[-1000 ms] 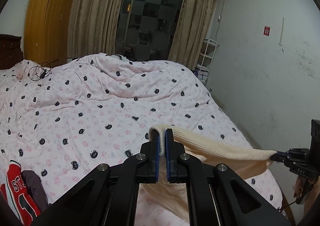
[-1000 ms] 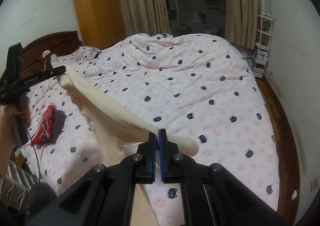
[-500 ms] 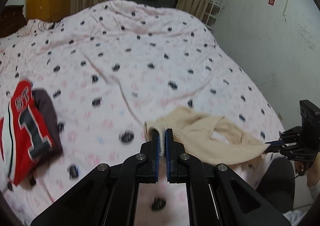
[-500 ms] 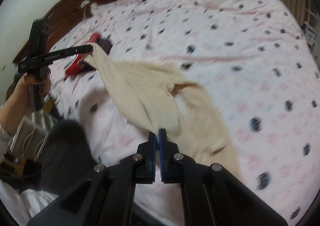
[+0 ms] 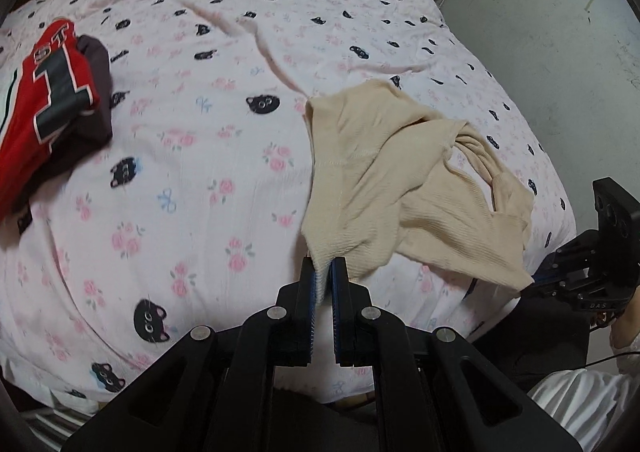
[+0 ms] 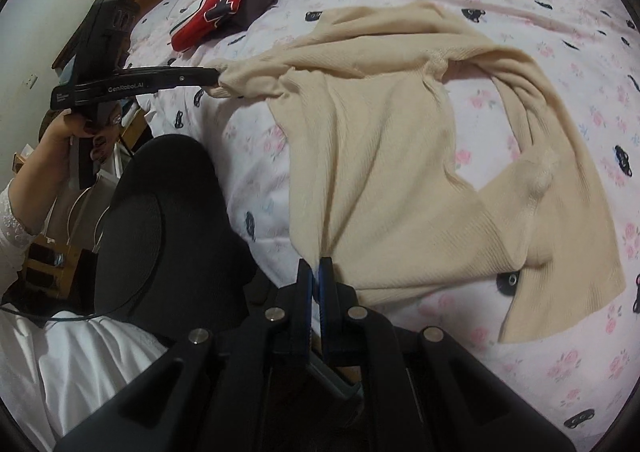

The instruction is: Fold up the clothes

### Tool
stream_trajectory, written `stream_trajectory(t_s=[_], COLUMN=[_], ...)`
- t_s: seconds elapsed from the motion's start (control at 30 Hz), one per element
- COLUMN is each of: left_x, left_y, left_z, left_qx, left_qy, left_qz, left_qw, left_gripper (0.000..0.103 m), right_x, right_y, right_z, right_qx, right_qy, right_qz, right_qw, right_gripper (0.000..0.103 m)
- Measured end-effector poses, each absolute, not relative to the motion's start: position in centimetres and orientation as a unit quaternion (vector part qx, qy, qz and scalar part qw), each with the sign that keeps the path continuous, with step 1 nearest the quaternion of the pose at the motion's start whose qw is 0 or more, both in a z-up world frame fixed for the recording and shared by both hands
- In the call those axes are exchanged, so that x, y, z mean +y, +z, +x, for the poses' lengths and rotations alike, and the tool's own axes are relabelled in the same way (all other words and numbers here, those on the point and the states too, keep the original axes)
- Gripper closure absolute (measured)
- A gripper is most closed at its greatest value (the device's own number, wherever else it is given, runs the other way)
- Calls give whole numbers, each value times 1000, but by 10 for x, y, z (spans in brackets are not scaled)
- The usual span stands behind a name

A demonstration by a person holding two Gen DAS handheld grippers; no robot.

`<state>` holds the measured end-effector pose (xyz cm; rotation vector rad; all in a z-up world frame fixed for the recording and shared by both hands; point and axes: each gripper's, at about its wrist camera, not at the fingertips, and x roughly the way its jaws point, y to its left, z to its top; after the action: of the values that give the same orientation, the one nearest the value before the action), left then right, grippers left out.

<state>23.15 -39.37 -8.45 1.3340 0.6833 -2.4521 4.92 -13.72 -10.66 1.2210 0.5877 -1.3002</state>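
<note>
Left wrist view — left gripper (image 5: 324, 272) and right gripper (image 6: 316, 272) both clamping cream sweater (image 6: 384, 156)

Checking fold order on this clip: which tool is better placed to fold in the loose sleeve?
Right, probably. The right tool grips the cream sweater hem on the side where the sleeve lies; the left tool holds the far corner.
</note>
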Motion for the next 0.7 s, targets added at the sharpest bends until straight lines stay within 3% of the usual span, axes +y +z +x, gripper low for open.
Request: stream_trajectory(t_s=[0.63, 0.7], left_x=[-386, -384], left_y=[-107, -104], left_z=[257, 257], left_qx=[258, 257], left_qy=[-829, -835], left_qz=[472, 463], left_qw=[152, 153], left_gripper=[96, 96], right_x=[-104, -103], right_y=[-148, -148], right_z=[45, 47], right_qx=[282, 278], right_qy=[-528, -530], right_qz=[582, 583], right_qw=[550, 550], right_gripper=[95, 88])
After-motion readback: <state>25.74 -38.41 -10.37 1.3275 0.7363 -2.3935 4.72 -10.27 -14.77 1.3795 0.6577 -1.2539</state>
